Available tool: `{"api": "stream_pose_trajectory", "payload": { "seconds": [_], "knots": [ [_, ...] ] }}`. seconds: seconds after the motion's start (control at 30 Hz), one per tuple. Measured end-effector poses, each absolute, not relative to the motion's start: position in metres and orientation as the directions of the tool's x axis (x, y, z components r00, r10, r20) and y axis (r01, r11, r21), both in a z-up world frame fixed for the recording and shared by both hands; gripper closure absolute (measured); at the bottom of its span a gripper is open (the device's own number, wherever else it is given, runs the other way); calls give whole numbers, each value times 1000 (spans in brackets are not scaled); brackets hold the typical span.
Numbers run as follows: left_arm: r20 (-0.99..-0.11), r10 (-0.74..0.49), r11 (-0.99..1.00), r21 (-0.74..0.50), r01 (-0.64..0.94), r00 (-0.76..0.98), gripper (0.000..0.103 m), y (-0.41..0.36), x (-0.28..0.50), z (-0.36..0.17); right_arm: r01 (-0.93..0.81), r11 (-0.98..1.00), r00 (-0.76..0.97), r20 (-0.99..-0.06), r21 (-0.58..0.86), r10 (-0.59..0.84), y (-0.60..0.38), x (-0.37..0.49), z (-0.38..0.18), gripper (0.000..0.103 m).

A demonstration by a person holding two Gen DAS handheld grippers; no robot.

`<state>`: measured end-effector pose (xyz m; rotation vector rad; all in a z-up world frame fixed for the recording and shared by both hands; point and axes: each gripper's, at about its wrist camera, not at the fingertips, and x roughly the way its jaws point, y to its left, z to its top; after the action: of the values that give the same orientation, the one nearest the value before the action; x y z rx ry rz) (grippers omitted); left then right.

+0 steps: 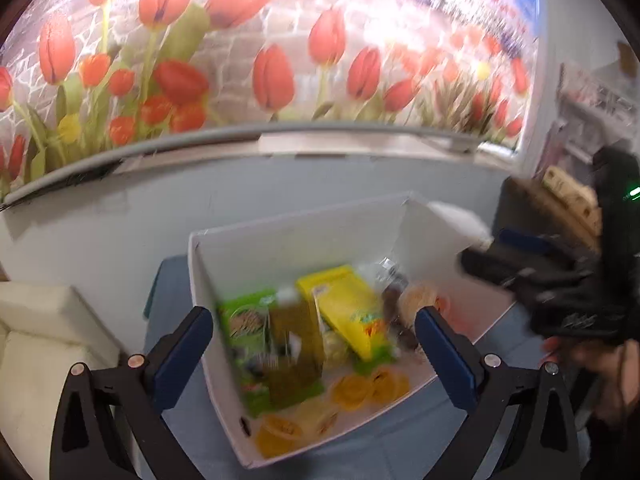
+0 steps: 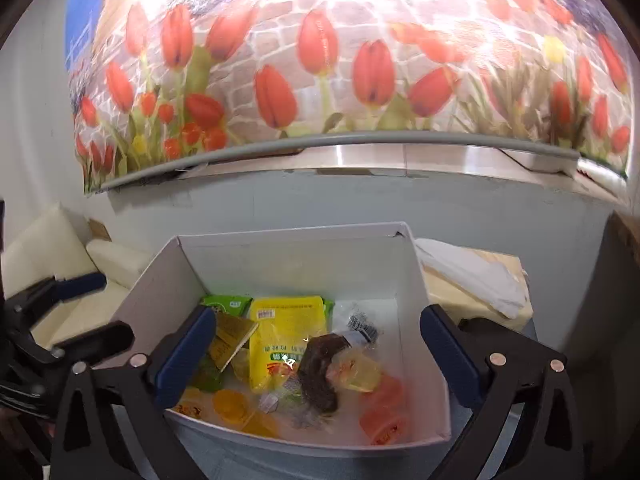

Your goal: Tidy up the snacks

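Observation:
A white open box (image 1: 288, 240) (image 2: 288, 256) stands on a blue-covered table. Inside lie a yellow bag (image 1: 348, 312) (image 2: 286, 336), a green bag (image 1: 244, 320) (image 2: 224, 304), an olive-gold carton (image 1: 296, 344) (image 2: 232, 340), a dark brown pack (image 2: 320, 372), yellow jelly cups (image 1: 372, 384) (image 2: 232, 404) and orange-red cups (image 2: 384, 412). My left gripper (image 1: 312, 320) hangs open above the box's near rim with nothing between its fingers. Equally wide and empty, my right gripper (image 2: 318, 312) is open over the box. In each view the other gripper shows at the side (image 1: 520, 264) (image 2: 60, 292).
A tulip mural (image 2: 320, 60) covers the wall behind the table, above a grey ledge (image 2: 360, 148). A cream sofa (image 1: 36, 340) (image 2: 52, 264) stands left of the box. A white cloth (image 2: 472, 276) lies on a beige surface to the right. A person's hand (image 1: 600, 360) is at the right edge.

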<state>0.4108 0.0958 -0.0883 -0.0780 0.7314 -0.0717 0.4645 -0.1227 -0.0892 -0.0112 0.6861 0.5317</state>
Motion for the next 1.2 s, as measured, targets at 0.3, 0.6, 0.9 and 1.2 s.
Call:
{"api": "stream_pose_trajectory", "payload": {
  "seconds": [0.3, 0.6, 0.9, 1.2],
  "knots": [
    [-666, -46, 997, -81, -11, 745, 0, 91, 385, -91, -446, 887, 715, -551, 117, 431, -134, 423, -77, 0],
    [-572, 4, 997, -61, -48, 820, 0, 81, 297, -42, -399, 917, 791, -501, 13, 352, -151, 318, -43, 0],
    [-557, 45, 988, -100, -121, 829, 0, 59, 173, -12, -411, 908, 783, -480, 79, 396, -182, 191, -15, 0],
    [-559, 19, 993, -84, -79, 829, 0, 37, 106, 2, -440, 893, 764, -481, 96, 429, -187, 136, -7, 0]
  ]
}}
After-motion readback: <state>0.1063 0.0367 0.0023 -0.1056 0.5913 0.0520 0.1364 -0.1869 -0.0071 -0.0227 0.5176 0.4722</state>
